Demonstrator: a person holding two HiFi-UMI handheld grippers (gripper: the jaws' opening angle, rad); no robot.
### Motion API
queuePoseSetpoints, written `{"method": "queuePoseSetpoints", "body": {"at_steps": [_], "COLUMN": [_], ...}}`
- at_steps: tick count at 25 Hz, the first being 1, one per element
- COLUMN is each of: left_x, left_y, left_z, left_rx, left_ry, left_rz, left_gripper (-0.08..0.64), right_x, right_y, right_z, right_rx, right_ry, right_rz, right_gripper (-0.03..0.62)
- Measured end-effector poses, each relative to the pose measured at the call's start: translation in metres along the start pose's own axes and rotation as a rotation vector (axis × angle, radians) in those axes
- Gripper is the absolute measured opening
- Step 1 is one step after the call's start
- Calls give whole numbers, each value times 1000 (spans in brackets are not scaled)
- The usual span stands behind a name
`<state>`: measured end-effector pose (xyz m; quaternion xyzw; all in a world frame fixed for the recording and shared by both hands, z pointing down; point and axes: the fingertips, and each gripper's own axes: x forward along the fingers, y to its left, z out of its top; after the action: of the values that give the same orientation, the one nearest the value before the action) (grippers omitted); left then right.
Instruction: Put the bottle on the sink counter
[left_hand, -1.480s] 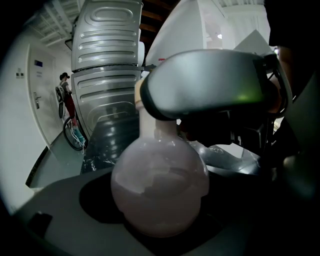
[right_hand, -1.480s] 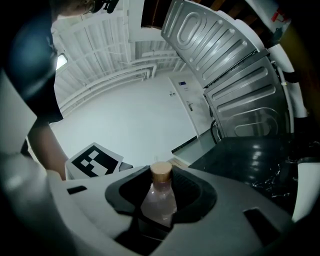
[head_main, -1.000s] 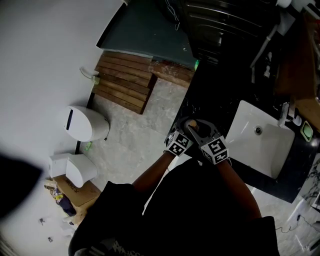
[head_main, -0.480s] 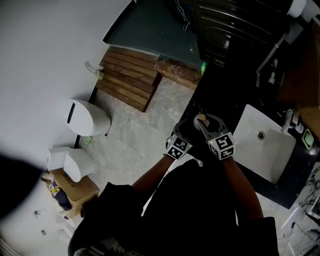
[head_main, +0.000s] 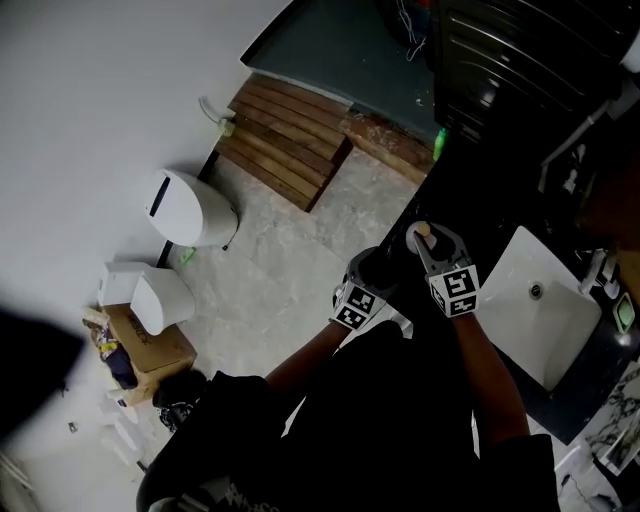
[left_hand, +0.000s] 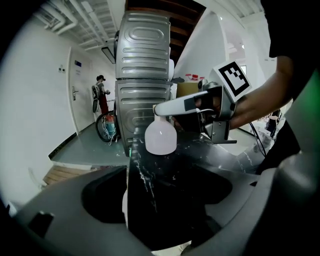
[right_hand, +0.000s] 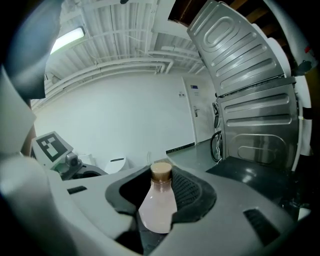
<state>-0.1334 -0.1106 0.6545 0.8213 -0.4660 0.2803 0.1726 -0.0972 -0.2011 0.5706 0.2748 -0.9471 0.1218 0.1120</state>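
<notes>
Clamping pinkish brown-capped bottle (right_hand: 158, 212), right tool (right_hand: 160, 198)

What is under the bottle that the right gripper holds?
The black marbled counter lies under the bottle. The jaws of the right gripper cover the bottle's base in its own view, so whether it touches the counter cannot be told.

1. Wooden slatted platform (head_main: 290, 150) lies on the pale stone floor (head_main: 290, 265), beside the white wall.
2. White lidded bin (head_main: 190, 208); a smaller white bin (head_main: 150, 298) is just beside an open cardboard box (head_main: 150, 352).
3. Ribbed metal casing (left_hand: 142, 65), two stacked.
4. A person (left_hand: 101, 94) stands by a bicycle (left_hand: 107, 128).
</notes>
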Motion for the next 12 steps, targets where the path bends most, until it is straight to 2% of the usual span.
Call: {"method": "queuePoseSetpoints", "body": {"at_steps": [6,12], "left_x": [-29,-43], "left_y": [15,16], "left_z": [2,-25], "left_rx": [-35,-79], "left_ry": [-24,-6], "left_rz": [66,68], "left_gripper": [397,397], "right_x": [15,19], "right_y": [8,14], "right_z": [-5,-8], "right_rx": [-67,-111], "right_ry": [29,42], "right_rz": [-7,-37], "right_gripper": [137,137]}}
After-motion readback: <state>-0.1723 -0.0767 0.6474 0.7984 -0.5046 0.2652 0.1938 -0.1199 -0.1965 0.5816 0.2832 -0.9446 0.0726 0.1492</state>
